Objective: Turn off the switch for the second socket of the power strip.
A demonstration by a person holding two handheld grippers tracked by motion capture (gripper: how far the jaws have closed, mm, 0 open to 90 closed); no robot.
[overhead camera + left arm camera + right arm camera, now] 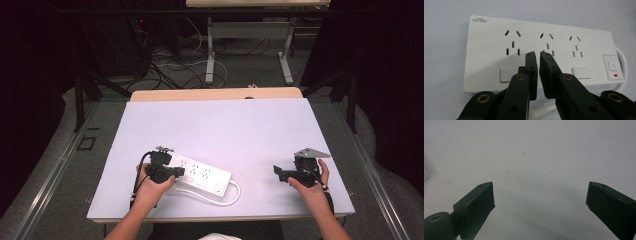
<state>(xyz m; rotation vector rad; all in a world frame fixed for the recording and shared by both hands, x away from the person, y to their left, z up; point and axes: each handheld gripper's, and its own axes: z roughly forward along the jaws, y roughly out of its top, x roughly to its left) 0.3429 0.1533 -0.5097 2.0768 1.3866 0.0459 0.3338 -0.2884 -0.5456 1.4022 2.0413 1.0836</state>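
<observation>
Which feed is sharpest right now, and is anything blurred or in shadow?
Left gripper view: sharp on the white plastic power strip, slots crisp. Right gripper view: soft, jaws blurred, dim shadow on the pale tabletop. High view: table evenly lit, surroundings dark.

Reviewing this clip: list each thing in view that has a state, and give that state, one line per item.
Power strip: lying flat on the table, sockets up, all three sockets empty.
Strip's cable: looped on the table beside the strip.
Power switch: a red mark shows below it; on or off cannot be told.
Left gripper: jaws nearly shut, holding nothing, over the strip.
Right gripper: jaws wide open, holding nothing.
</observation>
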